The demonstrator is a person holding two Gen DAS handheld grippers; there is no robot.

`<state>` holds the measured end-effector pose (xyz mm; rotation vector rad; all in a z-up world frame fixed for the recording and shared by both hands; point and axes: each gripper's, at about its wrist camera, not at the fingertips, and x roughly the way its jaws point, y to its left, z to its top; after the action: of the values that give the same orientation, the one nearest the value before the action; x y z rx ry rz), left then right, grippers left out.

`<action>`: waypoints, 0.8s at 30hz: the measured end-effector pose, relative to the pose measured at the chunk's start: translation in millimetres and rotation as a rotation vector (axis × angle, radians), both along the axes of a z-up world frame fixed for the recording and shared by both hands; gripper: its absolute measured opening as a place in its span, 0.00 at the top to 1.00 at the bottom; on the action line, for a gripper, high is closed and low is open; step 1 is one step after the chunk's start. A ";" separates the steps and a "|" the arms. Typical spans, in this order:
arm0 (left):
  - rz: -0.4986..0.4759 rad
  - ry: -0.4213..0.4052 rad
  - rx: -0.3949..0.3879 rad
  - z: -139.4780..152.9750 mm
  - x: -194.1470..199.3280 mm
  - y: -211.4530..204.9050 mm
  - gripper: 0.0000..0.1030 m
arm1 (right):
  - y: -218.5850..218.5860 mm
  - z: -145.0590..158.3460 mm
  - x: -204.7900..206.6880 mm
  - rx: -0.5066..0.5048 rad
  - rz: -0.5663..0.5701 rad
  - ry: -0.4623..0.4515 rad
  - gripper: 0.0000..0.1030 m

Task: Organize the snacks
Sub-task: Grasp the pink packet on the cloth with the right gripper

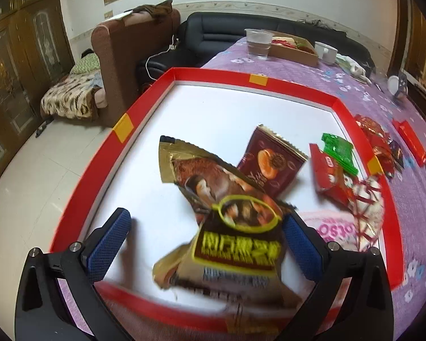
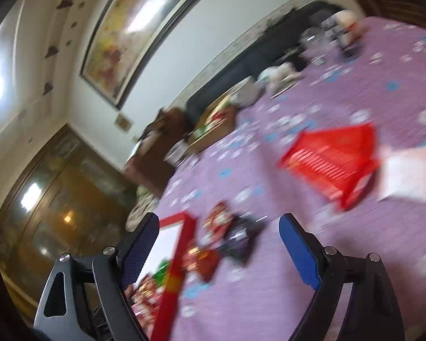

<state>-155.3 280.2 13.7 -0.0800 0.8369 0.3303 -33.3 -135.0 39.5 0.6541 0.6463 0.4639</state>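
A red-rimmed white tray (image 1: 153, 93) lies on the purple cloth. In it are a gold and brown snack bag (image 1: 230, 221), a maroon packet (image 1: 272, 162), a red packet (image 1: 329, 173), a green packet (image 1: 339, 150) and a pink pack (image 1: 329, 227). My left gripper (image 1: 204, 227) is open above the tray, and the gold bag lies blurred between its fingers, not pinched. My right gripper (image 2: 218, 227) is open and empty above the cloth, over small red and dark packets (image 2: 227, 233) beside the tray's rim (image 2: 179, 261). A red pack (image 2: 332, 159) lies further right.
Loose snacks (image 1: 377, 139) and a red bar (image 1: 409, 139) lie on the cloth right of the tray. A plastic cup (image 1: 258, 42), a cardboard box (image 1: 295, 47) and a mug (image 1: 326, 51) stand at the table's far end. A white card (image 2: 411, 173) lies by the red pack.
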 end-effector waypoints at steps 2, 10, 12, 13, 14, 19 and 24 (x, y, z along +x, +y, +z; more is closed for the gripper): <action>-0.010 -0.025 0.063 11.1 -7.7 -9.9 0.00 | -22.5 -1.1 4.3 0.016 -0.048 0.010 0.14; -0.102 -0.174 0.228 67.2 -17.8 -54.0 0.00 | -100.8 -15.9 14.8 0.109 -0.228 0.104 0.14; -0.156 -0.177 0.202 70.6 -13.3 -65.7 0.00 | -110.9 -21.9 16.0 0.141 -0.267 0.128 0.13; -0.186 -0.170 0.191 70.2 -9.2 -72.9 0.00 | -112.6 -23.9 17.2 0.137 -0.284 0.135 0.13; -0.223 -0.153 0.185 68.3 -2.0 -83.0 0.00 | -113.5 -24.8 17.9 0.115 -0.308 0.147 0.13; -0.329 -0.080 0.238 58.5 31.5 -125.4 0.00 | -113.3 -31.1 21.9 0.082 -0.318 0.178 0.13; -0.374 -0.035 0.189 58.7 42.2 -156.1 0.00 | -116.0 -35.7 25.1 0.096 -0.325 0.198 0.13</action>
<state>-113.1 124.1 72.4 0.2443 0.7644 0.0539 -8.3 -250.9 3.8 0.8868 0.6919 0.1291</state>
